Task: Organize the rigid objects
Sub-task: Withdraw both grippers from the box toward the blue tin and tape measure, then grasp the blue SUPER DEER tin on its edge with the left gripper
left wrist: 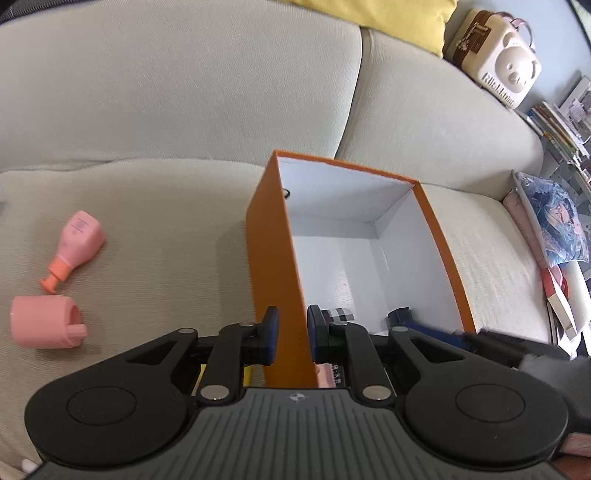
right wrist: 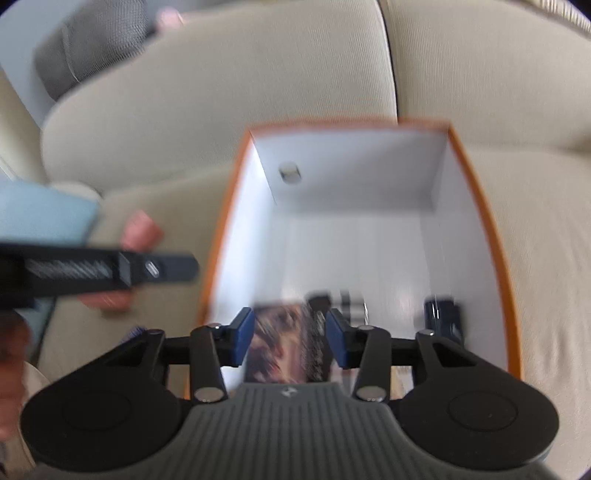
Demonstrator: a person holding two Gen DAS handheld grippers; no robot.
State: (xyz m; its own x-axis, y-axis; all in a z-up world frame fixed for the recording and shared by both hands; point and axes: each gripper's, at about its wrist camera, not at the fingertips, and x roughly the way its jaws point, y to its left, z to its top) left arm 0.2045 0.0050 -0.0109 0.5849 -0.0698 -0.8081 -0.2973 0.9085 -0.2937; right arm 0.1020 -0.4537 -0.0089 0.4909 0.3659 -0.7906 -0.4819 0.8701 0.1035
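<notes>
An orange box (left wrist: 269, 240) with a white inside stands open on the sofa. My left gripper (left wrist: 293, 332) is shut on its left wall, one finger outside and one inside. My right gripper (right wrist: 290, 339) hangs open over the near end of the box (right wrist: 351, 166). Between its blue pads (right wrist: 242, 339), apart from both and lower down, is a blurred dark printed pack (right wrist: 284, 343). A small dark blue object (right wrist: 443, 317) sits by the right wall. On the seat to the left lie a pink bottle (left wrist: 75, 247) and a pink cylinder (left wrist: 44, 321). The left gripper's finger (right wrist: 162, 267) shows at the box's left side.
The beige sofa seat (left wrist: 147, 221) and back cushions surround the box. A yellow cushion (left wrist: 380, 14) and a bear-faced case (left wrist: 495, 62) sit on the sofa's back. A patterned pillow (left wrist: 554, 221) and shelves of books (left wrist: 554, 129) stand at the right. A hand (right wrist: 140, 229) holds the left gripper.
</notes>
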